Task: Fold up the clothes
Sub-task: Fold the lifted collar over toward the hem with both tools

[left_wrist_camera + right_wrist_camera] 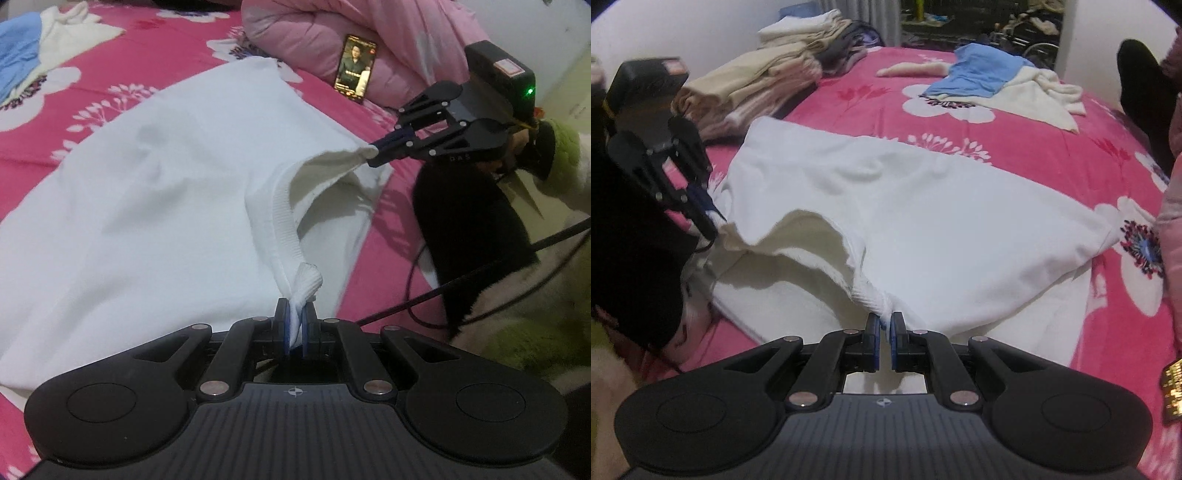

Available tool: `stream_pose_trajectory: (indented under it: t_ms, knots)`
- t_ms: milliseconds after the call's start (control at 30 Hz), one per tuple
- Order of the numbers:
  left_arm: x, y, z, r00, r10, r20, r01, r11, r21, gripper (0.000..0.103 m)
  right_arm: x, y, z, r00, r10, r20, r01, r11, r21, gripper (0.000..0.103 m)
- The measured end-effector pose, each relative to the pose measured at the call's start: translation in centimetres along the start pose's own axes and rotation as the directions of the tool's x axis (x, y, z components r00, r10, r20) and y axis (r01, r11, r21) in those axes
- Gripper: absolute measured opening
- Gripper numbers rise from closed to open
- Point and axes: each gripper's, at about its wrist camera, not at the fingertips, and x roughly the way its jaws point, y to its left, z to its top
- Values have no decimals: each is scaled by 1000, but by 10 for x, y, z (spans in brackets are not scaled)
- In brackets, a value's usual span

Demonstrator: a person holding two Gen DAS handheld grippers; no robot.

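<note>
A white garment (155, 177) lies spread on the pink flowered bed, and it also shows in the right wrist view (942, 221). My left gripper (294, 314) is shut on the garment's ribbed edge near one shoulder. My right gripper (885, 321) is shut on the ribbed edge at the other side. Each gripper shows in the other's view, the right (373, 155) and the left (713, 221), both pinching white cloth. The near edge of the garment hangs lifted between them; the rest rests on the bed.
A phone (355, 66) leans on a pink quilt (332, 33). A blue and a cream garment (997, 81) lie at the far side of the bed. A stack of folded clothes (757, 81) sits at the far left. Black cables (480, 269) trail over the bed's near edge.
</note>
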Motion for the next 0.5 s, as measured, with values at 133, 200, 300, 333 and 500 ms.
stream_pose_trajectory:
  t_ms: [133,200,300,333,500]
  knots:
    - [8,3,-9,999,-15,-34,14,1000,-10,4,13,12,-9,996,8,-87,-15,996,-87,7]
    - [7,2,-10,999,-32,-38,31,999,-20,4,16,20,-11,994,2,-112,-17,991,-130,7]
    - [4,1,-10,999,-36,-38,35,999,-7,4,14,26,-12,992,-7,-123,-14,986,-166,7]
    - [5,2,-11,998,-38,-41,38,999,-7,4,14,27,-13,992,-13,-127,-9,984,-176,7]
    - [26,11,-12,991,-40,-125,37,999,-27,5,36,26,-25,967,-76,-241,21,975,-223,5]
